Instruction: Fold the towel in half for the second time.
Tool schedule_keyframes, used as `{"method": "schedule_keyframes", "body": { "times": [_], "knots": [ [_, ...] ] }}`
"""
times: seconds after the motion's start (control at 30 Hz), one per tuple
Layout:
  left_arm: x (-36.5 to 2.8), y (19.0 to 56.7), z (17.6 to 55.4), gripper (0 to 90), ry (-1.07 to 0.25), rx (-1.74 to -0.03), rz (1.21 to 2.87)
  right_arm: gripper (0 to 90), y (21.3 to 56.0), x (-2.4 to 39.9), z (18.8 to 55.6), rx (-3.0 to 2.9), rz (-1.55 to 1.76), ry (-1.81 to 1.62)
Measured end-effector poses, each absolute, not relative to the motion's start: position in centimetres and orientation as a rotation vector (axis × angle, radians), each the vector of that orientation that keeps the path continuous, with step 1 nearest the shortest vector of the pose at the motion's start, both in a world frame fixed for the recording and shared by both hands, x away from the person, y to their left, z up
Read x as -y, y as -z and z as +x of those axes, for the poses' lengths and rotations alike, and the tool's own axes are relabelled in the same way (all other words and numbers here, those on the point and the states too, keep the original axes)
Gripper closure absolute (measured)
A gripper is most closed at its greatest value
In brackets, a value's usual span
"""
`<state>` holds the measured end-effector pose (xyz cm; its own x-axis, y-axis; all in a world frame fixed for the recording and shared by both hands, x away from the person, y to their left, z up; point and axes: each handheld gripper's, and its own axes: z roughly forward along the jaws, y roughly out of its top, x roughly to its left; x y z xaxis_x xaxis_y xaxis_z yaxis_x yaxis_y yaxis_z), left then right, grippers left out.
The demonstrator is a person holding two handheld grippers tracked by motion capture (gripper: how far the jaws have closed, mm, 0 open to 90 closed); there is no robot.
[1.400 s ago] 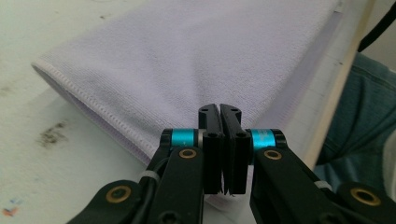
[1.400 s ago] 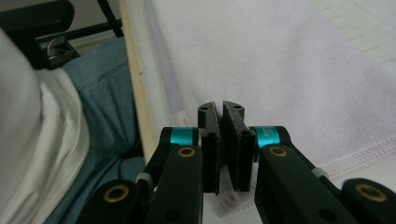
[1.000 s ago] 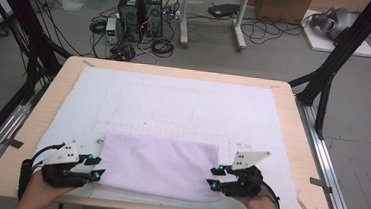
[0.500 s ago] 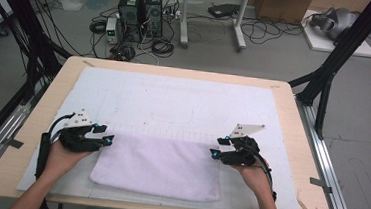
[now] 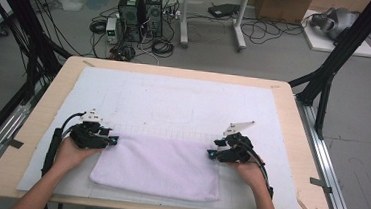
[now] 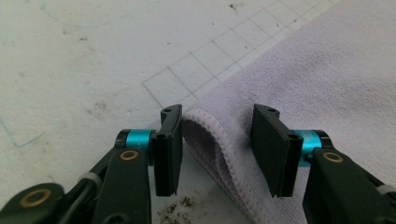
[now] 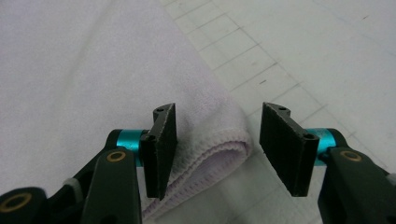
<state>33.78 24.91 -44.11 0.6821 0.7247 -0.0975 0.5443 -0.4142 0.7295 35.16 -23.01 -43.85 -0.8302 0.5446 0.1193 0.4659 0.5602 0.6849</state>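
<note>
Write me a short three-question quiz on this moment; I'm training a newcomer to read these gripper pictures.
1. True or false: the folded pale lilac terry towel lies on the white gridded mat.
2. Which part of the towel sits between the left gripper's jaws? A) a far corner B) the middle C) the near edge
3. Fill in: the right gripper's jaws stand ____ around the towel's corner, pads not pressing it.

Key: 1 true; 2 A; 3 open.
</note>
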Motion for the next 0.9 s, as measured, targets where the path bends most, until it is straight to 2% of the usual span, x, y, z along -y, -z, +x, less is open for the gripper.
{"method": "schedule_keyframes", "body": {
  "times": [0.1, 0.17, 0.27, 0.37, 0.53, 0.9],
  "knots": [
    [-24.9, 44.2, 33.6, 61.2, -0.289, -0.955, 2.110, 53.1, 44.0, 22.8, 35.2, -2.697, 0.870, -1.146],
    [-24.9, 44.2, 33.5, 66.0, -0.294, -0.936, 2.113, 61.4, 44.1, 22.9, 35.1, -2.709, 0.874, -1.171],
    [-24.6, 44.1, 33.1, 72.1, -0.332, -0.912, 2.131, 71.4, 44.0, 22.7, 35.0, -2.725, 0.840, -1.177],
    [-24.2, 43.9, 32.8, 76.4, -0.380, -0.889, 2.155, 77.2, 43.8, 22.5, 34.8, -2.730, 0.807, -1.160],
    [-24.1, 43.5, 32.6, 80.1, -0.406, -0.882, 2.151, 79.7, 43.3, 22.6, 34.7, -2.710, 0.782, -1.152],
    [-24.5, 41.8, 33.5, 81.0, -0.404, -0.900, 2.050, 81.0, 41.4, 23.2, 35.7, -2.641, 0.781, -1.233]
  ]
}}
